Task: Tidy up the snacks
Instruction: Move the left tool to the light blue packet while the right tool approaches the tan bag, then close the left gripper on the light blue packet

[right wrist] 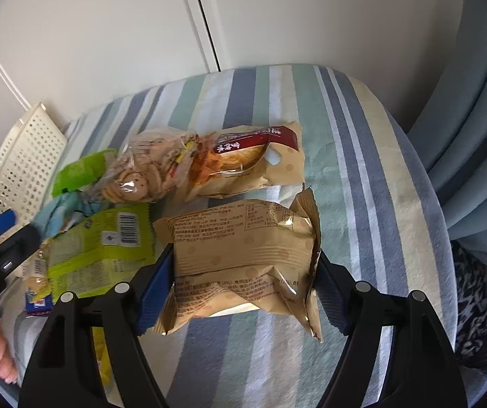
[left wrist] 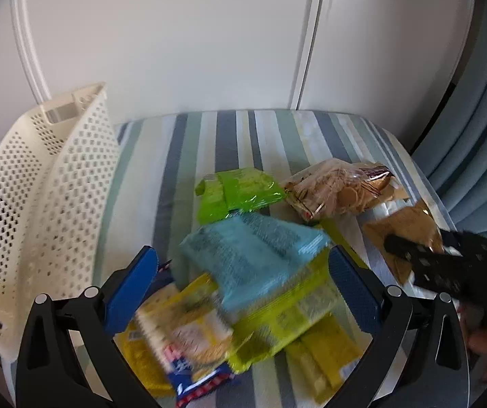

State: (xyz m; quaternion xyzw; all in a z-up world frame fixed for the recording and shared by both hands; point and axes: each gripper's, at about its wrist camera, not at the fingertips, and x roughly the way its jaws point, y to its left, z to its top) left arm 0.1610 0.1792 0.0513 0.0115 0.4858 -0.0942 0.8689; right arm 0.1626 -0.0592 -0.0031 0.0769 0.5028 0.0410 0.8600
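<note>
- Striped cloth surface [right wrist: 362,156] in blue, green and cream bands, white panelled wall [left wrist: 175,34] behind; blue pleated curtain [right wrist: 474,136] at the right edge
- White perforated basket [left wrist: 39,183] tipped on its side at the left end of the surface, against the wall; no snacks visible in it from these views
- Left tool [left wrist: 243,285] spread wide, blue pads [left wrist: 131,292] either side of the snack pile; gripping nothing; this view is motion-blurred
- Light blue packet [left wrist: 253,255] lies on top of the pile between the left tool's fingers; yellow-green packet [left wrist: 287,319] under it, barcode side up in the right wrist view; yellow packet [left wrist: 182,326] and a blue-red-white packet [left wrist: 199,380] at the near edge, blurred
- Bright green packet [left wrist: 236,190] further back, just beside a clear bag of round biscuits [right wrist: 141,173]; tan packet with dark red label [right wrist: 253,159] touches the biscuit bag on its right
- Right tool [right wrist: 243,292] pinching a beige packet [right wrist: 243,248] across its width, printed text side up, pads pressed into both sides; packet rests on the cloth, just in front of the red-label packet
- Person's fingers [right wrist: 3,357] visible at the lower left of the right wrist view, behind the left tool
</note>
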